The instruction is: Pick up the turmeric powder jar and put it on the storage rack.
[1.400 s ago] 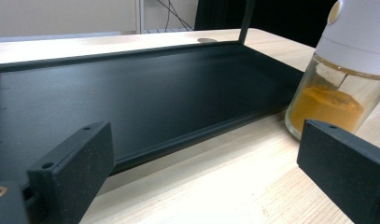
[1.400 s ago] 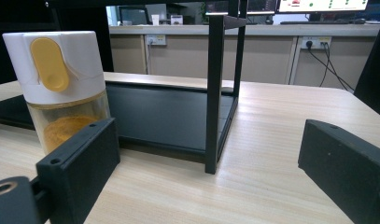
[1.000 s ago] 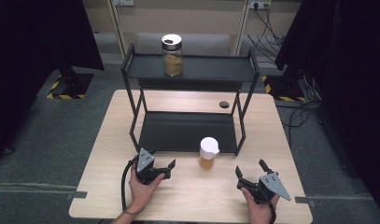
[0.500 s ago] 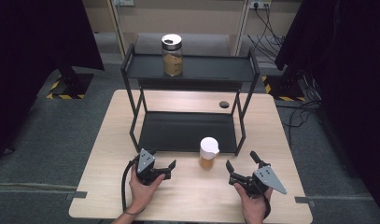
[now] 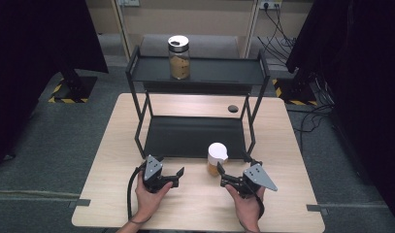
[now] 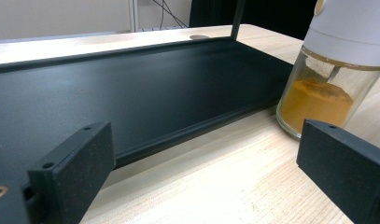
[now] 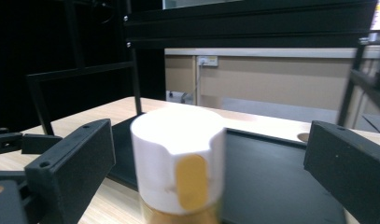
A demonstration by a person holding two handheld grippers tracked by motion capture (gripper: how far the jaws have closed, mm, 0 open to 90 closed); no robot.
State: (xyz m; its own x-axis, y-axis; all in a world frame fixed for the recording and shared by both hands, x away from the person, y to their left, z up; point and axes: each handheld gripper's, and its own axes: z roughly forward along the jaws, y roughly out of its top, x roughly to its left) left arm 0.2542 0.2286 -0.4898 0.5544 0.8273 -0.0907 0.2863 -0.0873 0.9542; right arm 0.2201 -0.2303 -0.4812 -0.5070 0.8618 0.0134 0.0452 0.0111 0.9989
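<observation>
Clearly the right gripper [image 5: 232, 171] is released, its jaws wide apart and holding nothing, and it points at the small spice jar [image 5: 216, 159] from the near right. The jar stands upright on the counter [image 5: 107, 165], just in front of the lower tray of the black rack [image 5: 192, 137]. In the right gripper view the white cap [image 7: 178, 158] sits between the two jaws, nearer the left one. I think that jaw may push the jar before closing, and this tall, narrow jar could tip over. The left gripper [image 5: 172, 177] is open too, empty, near the jar's left side. Far up on the top shelf stands a bigger jar [image 5: 178, 57].
</observation>
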